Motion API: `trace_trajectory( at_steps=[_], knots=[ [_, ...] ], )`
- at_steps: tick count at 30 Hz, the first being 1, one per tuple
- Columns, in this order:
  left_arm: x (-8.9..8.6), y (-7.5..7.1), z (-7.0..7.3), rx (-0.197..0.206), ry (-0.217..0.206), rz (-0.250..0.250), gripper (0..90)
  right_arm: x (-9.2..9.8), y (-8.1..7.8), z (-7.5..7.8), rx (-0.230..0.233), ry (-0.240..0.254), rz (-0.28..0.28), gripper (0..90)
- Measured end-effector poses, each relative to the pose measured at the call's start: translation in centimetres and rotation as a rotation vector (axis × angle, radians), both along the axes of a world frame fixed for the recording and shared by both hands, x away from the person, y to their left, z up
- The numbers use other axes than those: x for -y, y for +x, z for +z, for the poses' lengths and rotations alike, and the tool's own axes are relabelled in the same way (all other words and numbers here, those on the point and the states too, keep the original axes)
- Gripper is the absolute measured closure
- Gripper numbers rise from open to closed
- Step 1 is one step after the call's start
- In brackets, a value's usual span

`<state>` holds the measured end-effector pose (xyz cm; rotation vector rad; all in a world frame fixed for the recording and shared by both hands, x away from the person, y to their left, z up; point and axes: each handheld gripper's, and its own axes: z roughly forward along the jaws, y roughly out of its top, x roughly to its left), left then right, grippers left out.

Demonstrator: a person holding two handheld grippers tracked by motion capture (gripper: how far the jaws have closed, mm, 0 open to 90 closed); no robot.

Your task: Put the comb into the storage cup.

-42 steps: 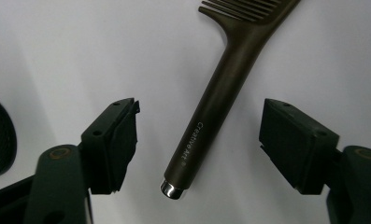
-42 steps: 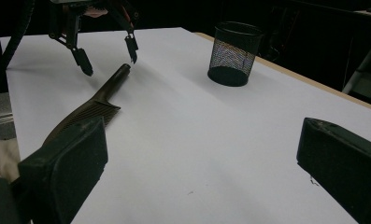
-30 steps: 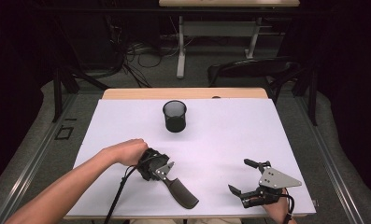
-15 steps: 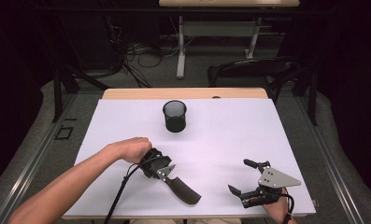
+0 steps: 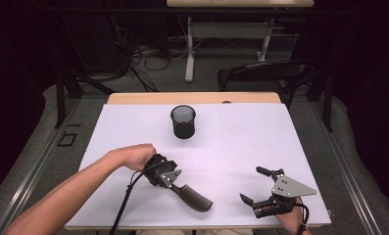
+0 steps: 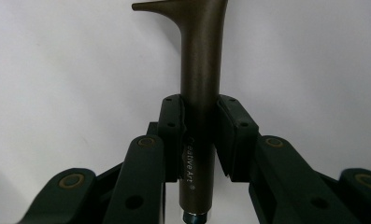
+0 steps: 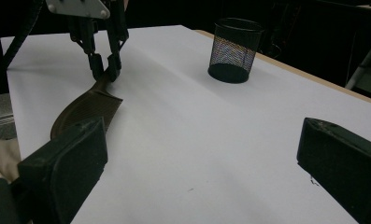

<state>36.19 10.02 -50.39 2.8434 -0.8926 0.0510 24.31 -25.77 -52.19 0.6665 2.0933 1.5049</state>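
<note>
A: Where is the comb [image 5: 192, 197]?
B: At lower centre of the high view, flat on the table [image 5: 241, 142]. The left gripper [image 6: 199, 135] has just closed on its handle. It looks light, stiff, a bit slippery.
A: And the right gripper [image 5: 263, 186]?
B: It rests wide open at lower right.

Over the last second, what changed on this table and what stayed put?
The left tongs have just been closing and now clamp the handle of the brown comb, which has swung slightly, its toothed end now pointing further toward the right tongs. The left hand barely shifted. The right tongs stayed open in the same spot, and the mesh cup did not move.
</note>
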Motion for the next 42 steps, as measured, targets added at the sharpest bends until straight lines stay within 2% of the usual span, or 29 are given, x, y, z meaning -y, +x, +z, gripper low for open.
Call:
trace_trajectory(
  at_steps=[4,7,13,17,21,23,26,27,29,32,34,36,37,38,42],
  knots=[
    [-0.6,-0.1,0.8,-0.016,-0.063,0.045,72.7,0.0,0.0,0.0,-0.003,-0.001,-0.002,1.4],
    [-0.9,-0.1,1.1,-0.011,-0.093,0.056,72.7,-0.1,0.0,0.0,-0.008,0.001,-0.003,1.4],
    [-1.6,0.0,1.3,-0.033,-0.157,0.109,72.6,0.0,0.0,0.0,-0.004,-0.003,-0.004,1.4],
    [-2.1,0.0,1.5,-0.062,-0.208,0.148,72.6,0.0,0.0,0.0,-0.004,-0.003,-0.005,1.4],
    [-2.4,0.0,1.6,-0.081,-0.234,0.188,72.6,-0.1,0.0,0.0,-0.010,-0.002,-0.006,1.5],
    [-2.6,0.0,1.6,-0.108,-0.266,0.214,72.6,-0.1,0.0,0.0,-0.011,-0.003,-0.006,1.5],
    [-3.0,-0.1,1.7,-0.118,-0.299,0.247,72.6,-0.1,0.0,0.0,-0.011,-0.004,-0.008,1.4],
    [-3.0,-0.1,1.7,-0.117,-0.309,0.250,72.6,0.0,0.1,0.0,-0.008,-0.005,-0.008,1.4],
    [-3.1,-0.4,1.8,-0.146,-0.338,0.273,72.6,0.0,0.1,0.0,-0.006,-0.006,-0.009,1.4],
    [-3.3,-0.7,1.8,-0.156,-0.358,0.296,72.6,0.0,0.1,0.1,-0.005,-0.006,-0.008,1.5],
    [-3.3,-0.9,1.7,-0.142,-0.369,0.312,72.6,0.0,0.1,0.1,-0.003,-0.007,-0.009,1.5],
    [-3.4,-0.9,1.6,-0.152,-0.386,0.332,72.6,0.0,0.0,0.1,-0.005,-0.003,-0.010,1.5],
    [-3.4,-0.9,1.6,-0.140,-0.387,0.335,72.6,0.0,0.1,0.1,-0.004,-0.005,-0.010,1.4],
    [-3.5,-0.9,1.5,-0.148,-0.396,0.352,72.6,-0.1,0.1,0.1,-0.006,-0.005,-0.009,1.5],
    [-3.7,-1.0,1.3,-0.138,-0.439,0.395,72.6,-0.1,0.1,0.1,-0.007,-0.009,-0.008,1.4]
  ],
)
